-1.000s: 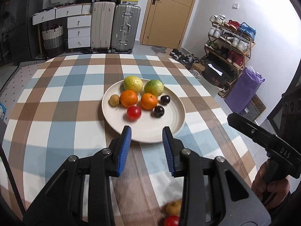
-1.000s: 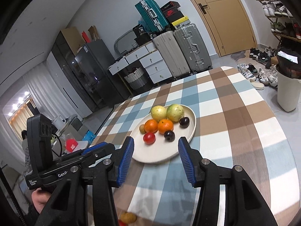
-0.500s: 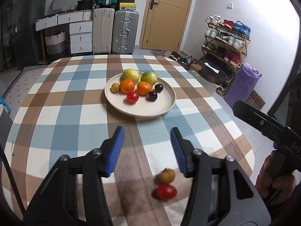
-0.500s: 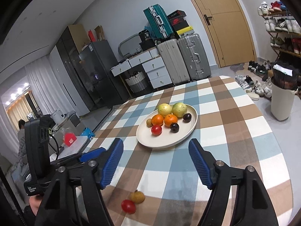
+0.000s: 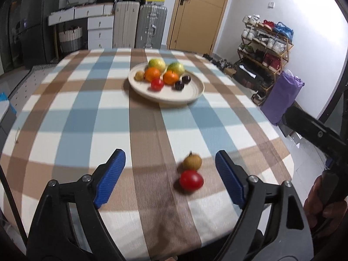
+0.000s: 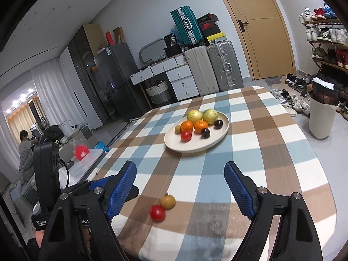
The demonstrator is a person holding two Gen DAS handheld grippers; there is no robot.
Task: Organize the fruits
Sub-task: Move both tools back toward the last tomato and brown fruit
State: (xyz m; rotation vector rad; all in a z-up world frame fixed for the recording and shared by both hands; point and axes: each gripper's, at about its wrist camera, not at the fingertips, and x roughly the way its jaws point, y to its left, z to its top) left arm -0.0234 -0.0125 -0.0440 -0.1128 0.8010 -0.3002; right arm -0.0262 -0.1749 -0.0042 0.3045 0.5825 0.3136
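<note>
A cream plate (image 5: 191,93) (image 6: 171,143) in the middle of the checked table holds several fruits: two yellow-green ones, two oranges, a red tomato, two dark plums and a small brown one. Near the front edge lie a loose red tomato (image 5: 191,180) (image 6: 157,212) and a brown longan (image 5: 192,162) (image 6: 167,202), touching each other. My left gripper (image 5: 170,179) hovers over the table with its jaws opening; both loose fruits lie between its fingers, untouched. My right gripper (image 6: 180,192) is also opening, and the same two fruits sit between its blue pads (image 6: 122,192).
The checked tablecloth (image 5: 87,117) drops off at the front and right edges. Suitcases (image 6: 217,69), drawers and a fridge stand behind the table, a shoe rack (image 5: 265,47) and purple bag to the right, a white bin (image 6: 322,117). A person sits far left.
Both grippers pulled back from the plate toward the front edge and opened wide. The loose tomato and longan came into full view between the fingers.
</note>
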